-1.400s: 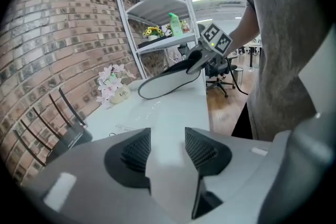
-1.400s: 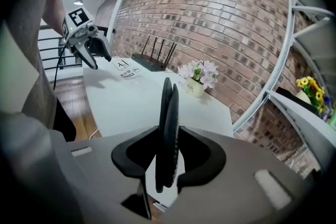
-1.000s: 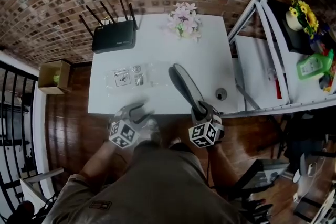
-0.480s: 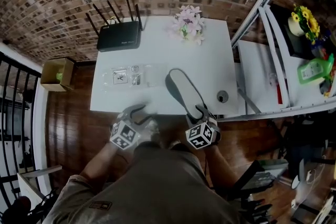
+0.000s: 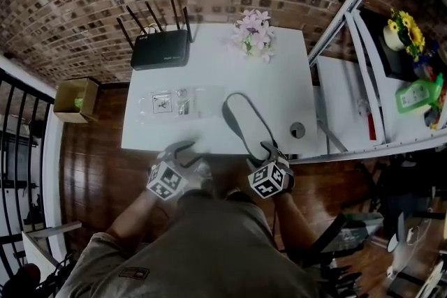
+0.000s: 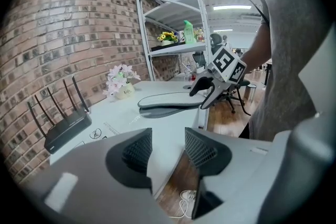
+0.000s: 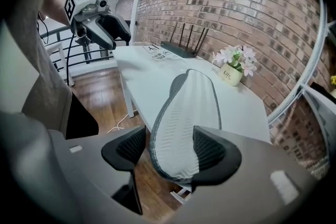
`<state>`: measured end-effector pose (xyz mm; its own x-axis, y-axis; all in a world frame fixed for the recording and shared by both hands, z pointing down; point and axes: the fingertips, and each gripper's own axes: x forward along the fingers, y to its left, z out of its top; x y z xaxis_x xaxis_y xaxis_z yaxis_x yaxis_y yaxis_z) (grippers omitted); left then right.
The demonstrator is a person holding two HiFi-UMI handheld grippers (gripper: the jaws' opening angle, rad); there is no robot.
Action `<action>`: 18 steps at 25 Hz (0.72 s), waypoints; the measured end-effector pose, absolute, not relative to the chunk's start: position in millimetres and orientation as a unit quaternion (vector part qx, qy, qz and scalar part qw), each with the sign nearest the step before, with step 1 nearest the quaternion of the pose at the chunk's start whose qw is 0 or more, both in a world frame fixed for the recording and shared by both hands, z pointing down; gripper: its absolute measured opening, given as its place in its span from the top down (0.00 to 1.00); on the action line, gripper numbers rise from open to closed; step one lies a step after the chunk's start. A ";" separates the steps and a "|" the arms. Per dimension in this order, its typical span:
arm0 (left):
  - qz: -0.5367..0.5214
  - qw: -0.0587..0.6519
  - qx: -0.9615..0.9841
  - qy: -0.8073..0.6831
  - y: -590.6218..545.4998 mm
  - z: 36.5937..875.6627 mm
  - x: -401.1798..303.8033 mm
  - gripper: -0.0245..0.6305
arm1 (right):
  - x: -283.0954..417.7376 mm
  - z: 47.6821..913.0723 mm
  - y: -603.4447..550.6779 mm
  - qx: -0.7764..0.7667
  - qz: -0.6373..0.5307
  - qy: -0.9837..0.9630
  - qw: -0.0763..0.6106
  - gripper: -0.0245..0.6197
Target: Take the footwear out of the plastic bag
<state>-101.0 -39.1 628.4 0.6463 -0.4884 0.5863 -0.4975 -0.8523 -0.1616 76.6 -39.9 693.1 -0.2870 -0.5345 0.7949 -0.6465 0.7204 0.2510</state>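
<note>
Right gripper view: the right tongs [image 7: 167,152], just spread wider, straddle the insole [image 7: 186,107] heel, possibly touching on one side. Beside the insole, the left tongs [image 6: 166,147] stand spread, empty.

Head view looks steeply down; both gripper views skim the shared table [image 5: 209,63].

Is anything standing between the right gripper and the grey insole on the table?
Nothing visible. The near end of the insole lies between the jaws of the right gripper, which have just been opening.
</note>
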 end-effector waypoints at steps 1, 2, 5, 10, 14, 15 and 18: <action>0.316 0.009 0.909 -0.272 -39.3 628.1 -100.5 0.67 | 75.9 693.1 -39.5 0.365 0.062 -0.801 0.470 0.49; 0.310 0.011 0.911 -0.272 -39.7 627.4 -99.5 0.67 | 75.2 692.6 -39.2 0.361 0.064 -0.803 0.470 0.48; 0.288 0.017 0.917 -0.275 -41.0 621.9 -94.5 0.67 | 73.4 688.6 -37.0 0.352 0.076 -0.812 0.459 0.46; 0.249 0.041 0.924 -0.287 -38.7 605.8 -84.8 0.67 | 72.7 670.2 -31.1 0.358 0.092 -0.831 0.415 0.45; 0.199 0.078 0.927 -0.308 -31.1 590.1 -77.6 0.69 | 73.0 639.3 -27.2 0.380 0.101 -0.855 0.339 0.51; 0.186 0.089 0.926 -0.315 -28.3 585.9 -76.5 0.70 | 72.8 630.1 -25.4 0.386 0.109 -0.861 0.313 0.55; 0.151 0.117 0.921 -0.339 -16.7 576.4 -75.6 0.74 | 71.9 609.6 -15.0 0.394 0.132 -0.876 0.244 0.64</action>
